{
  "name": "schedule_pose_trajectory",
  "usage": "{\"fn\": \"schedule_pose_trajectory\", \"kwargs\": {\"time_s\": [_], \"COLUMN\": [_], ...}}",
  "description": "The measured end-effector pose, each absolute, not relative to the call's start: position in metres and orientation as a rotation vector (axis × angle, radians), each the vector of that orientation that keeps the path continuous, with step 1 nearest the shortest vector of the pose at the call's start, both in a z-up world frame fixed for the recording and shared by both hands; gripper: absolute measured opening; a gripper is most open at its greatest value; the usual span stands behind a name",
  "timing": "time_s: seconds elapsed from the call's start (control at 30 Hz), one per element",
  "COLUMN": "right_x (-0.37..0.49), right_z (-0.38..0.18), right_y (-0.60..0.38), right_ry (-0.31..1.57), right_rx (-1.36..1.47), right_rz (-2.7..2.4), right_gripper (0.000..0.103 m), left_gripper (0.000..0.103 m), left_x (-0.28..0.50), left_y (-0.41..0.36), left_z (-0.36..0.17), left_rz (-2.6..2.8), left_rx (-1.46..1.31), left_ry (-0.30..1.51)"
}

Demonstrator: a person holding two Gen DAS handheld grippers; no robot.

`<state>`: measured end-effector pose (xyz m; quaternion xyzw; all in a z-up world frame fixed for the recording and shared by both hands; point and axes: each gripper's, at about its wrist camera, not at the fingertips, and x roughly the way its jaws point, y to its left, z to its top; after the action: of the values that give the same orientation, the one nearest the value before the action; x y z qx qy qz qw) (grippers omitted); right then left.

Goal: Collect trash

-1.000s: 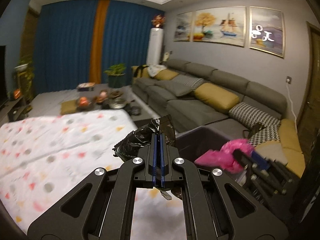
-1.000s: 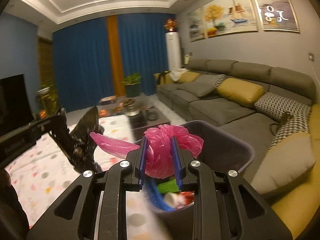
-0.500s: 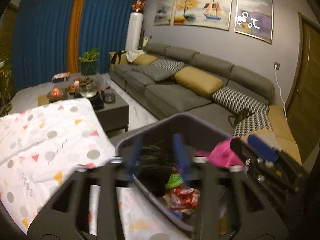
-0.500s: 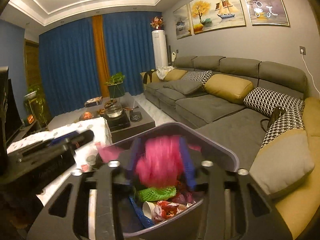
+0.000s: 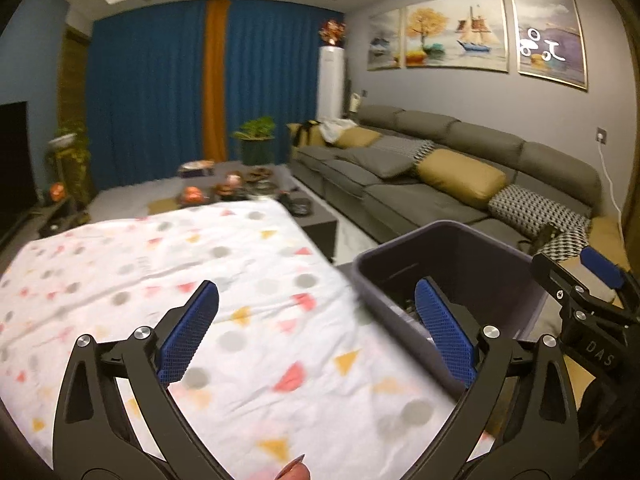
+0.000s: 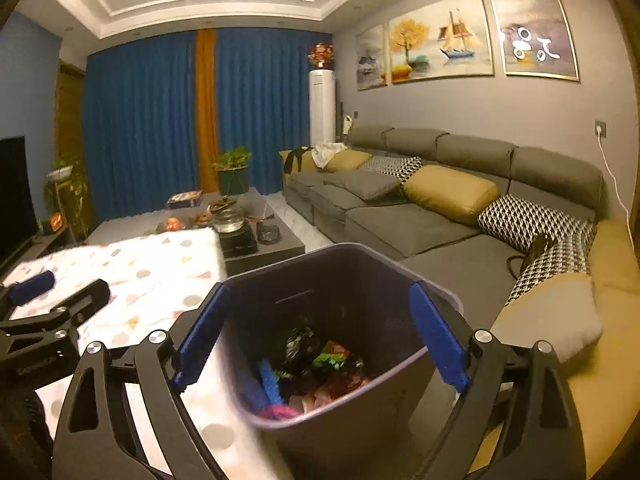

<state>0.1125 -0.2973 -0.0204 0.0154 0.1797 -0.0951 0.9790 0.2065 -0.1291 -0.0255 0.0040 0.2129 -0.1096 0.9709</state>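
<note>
So that's two tongs, left [image 5: 316, 328] and right [image 6: 320, 336], one bin [image 6: 400, 264], one dotted cloth [image 5: 160, 264], one long sofa [image 6: 420, 220] far right, three paintings [image 6: 440, 40], two yellow cushions [image 6: 450, 194], and two potted plants [image 6: 232, 172].

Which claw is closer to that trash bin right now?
Right. The right claw hangs open directly over the trash bin; the left claw is over the tablecloth beside it.
</note>
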Motion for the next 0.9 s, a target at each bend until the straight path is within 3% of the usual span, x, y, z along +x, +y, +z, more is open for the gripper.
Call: {"fn": "schedule_pose_trajectory", "kwargs": {"time_s": [0.1, 0.5, 0.9], "right_x": [0.094, 0.025, -0.027], "right_z": [-0.017, -0.012, -0.002], "right_y": [-0.277, -0.222, -0.197], "right_ry": [0.357, 0.377, 0.353], "right_rx": [0.0, 0.019, 0.046], "right_rz": [-0.18, -0.165, -0.151], "right_gripper": [0.097, 0.097, 0.097], "left_gripper": [0.097, 0.097, 0.097], "left_x": [0.182, 0.093, 0.041], "left_y": [-0.109, -0.039, -0.017], "left_z": [-0.022, -0.017, -0.009], "left_rz": [-0.165, -0.078, -0.086], "left_rx": [0.02, -0.009, -0.02], "left_ry": [0.417, 0.426, 0.399]}}
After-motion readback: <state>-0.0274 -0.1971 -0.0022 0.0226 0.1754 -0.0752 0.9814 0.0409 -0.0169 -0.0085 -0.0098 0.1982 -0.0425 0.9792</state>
